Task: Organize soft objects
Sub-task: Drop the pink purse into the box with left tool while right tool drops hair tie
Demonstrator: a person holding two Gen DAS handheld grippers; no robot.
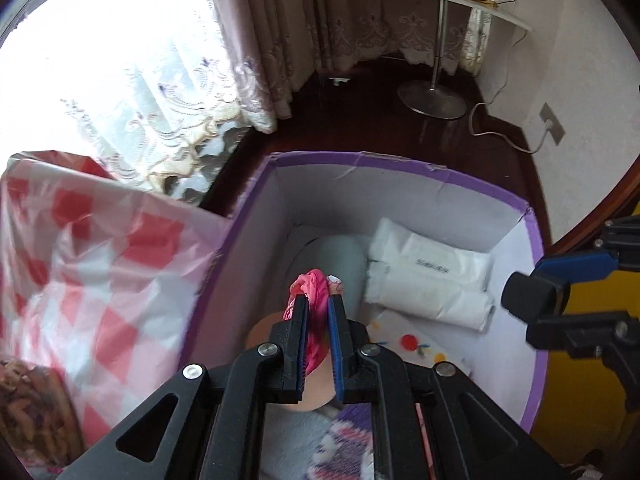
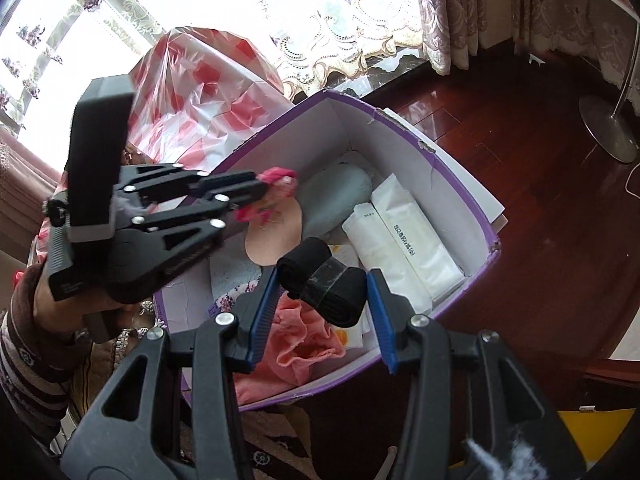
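The purple-edged box (image 2: pixel 448 156) holds two white packets (image 2: pixel 404 240) along its right wall, a grey cushion (image 2: pixel 336 200) at the far end, a peach pad (image 2: pixel 272 236) and a pink towel (image 2: pixel 296 344) near. The left tongs (image 1: pixel 318 320) pinch a pink cloth (image 1: pixel 312 292) above the box middle. The right tongs (image 2: pixel 322 300) stand wide around a black roll (image 2: pixel 320 280) over the near rim. Only the right view shows the towel; a checked plastic bag (image 1: pixel 100 264) crowds the box's left side.
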